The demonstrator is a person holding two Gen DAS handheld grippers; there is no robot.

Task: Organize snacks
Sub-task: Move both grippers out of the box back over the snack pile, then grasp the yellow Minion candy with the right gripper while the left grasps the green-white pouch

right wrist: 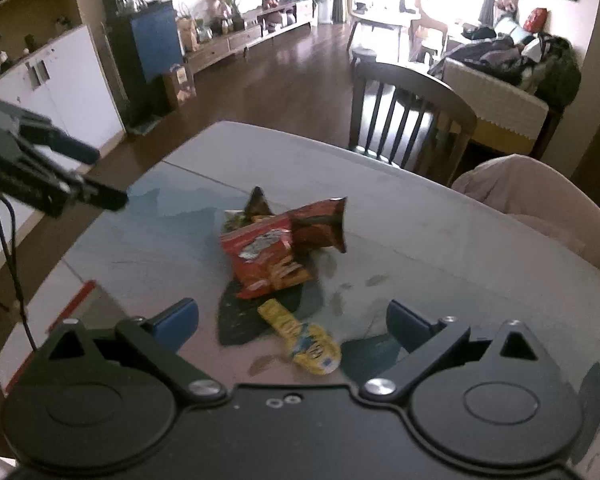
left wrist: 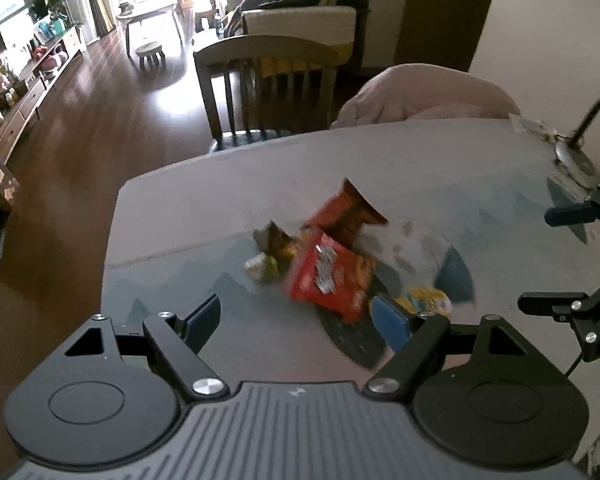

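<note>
A pile of snack packets lies mid-table. A red chip bag (left wrist: 332,276) (right wrist: 266,260) lies on top, with a darker red bag (left wrist: 348,212) (right wrist: 320,228) behind it, a dark packet (left wrist: 272,236) (right wrist: 258,202) at the far side and a small yellow packet (left wrist: 426,300) (right wrist: 306,340) nearest me. My left gripper (left wrist: 296,320) is open and empty, above the table short of the pile. My right gripper (right wrist: 296,320) is open and empty, with the yellow packet between its fingers in view. Each gripper shows in the other's view: the right one (left wrist: 556,256), the left one (right wrist: 104,178).
The grey table (left wrist: 440,168) (right wrist: 440,240) has a dark wooden chair (left wrist: 264,80) (right wrist: 404,120) at its far edge and a pink cushioned seat (left wrist: 428,92) (right wrist: 540,196) beside it. A lamp base (left wrist: 572,160) stands at the table's right. A red-edged tray (right wrist: 72,304) lies at the left.
</note>
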